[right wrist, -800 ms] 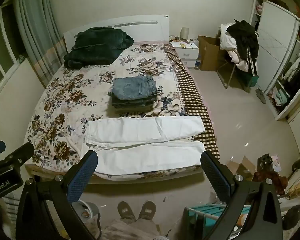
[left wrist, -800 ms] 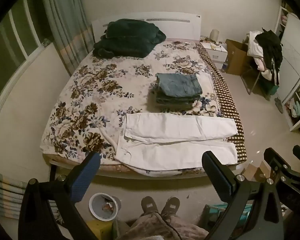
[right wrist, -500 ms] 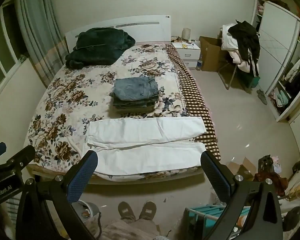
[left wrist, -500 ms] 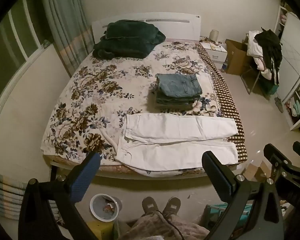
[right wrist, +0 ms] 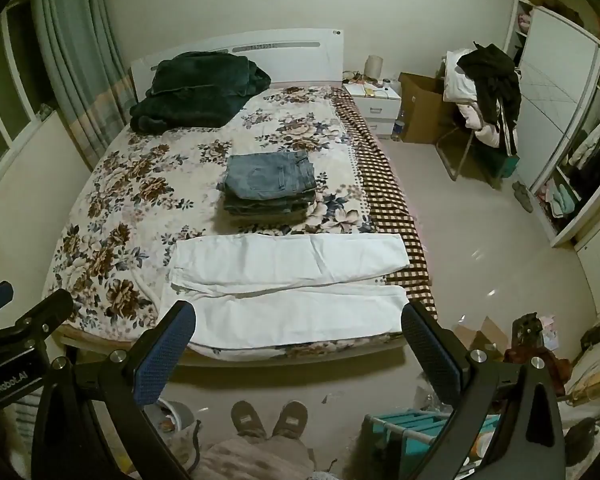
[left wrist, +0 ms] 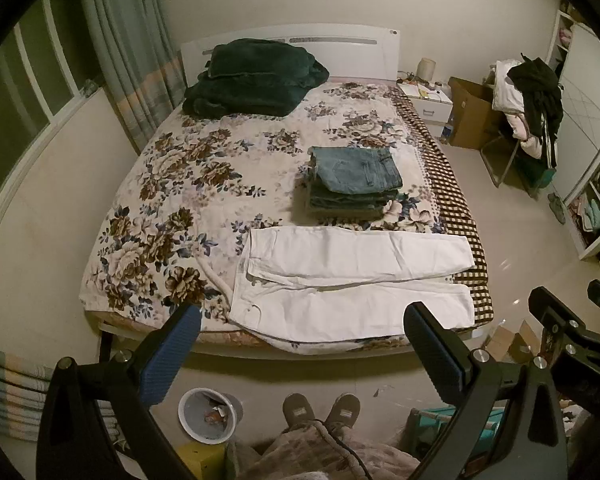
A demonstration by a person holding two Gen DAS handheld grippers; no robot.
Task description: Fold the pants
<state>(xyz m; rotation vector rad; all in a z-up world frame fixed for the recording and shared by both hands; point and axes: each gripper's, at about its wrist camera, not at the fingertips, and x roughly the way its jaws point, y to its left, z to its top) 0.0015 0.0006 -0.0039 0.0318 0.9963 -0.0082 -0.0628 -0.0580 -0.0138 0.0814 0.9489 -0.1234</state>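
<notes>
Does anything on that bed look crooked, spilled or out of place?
Nothing is spilled or damaged. The white pants lie flat across the foot of the bed, their cuffs over its checkered edge. The stack of jeans behind them looks tidy. The left gripper and right gripper hang open, touching nothing.

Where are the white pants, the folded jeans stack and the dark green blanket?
white pants (left wrist: 352,280), left wrist view, between the legs
folded jeans stack (left wrist: 356,170), left wrist view, top pair
dark green blanket (right wrist: 200,90), right wrist view, middle

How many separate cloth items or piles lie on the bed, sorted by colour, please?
White: 1, the white pants, spread flat.
Blue: 1, the stack of folded jeans.
Dark green: 1, the dark green blanket by the headboard.
Total: 3.
</notes>
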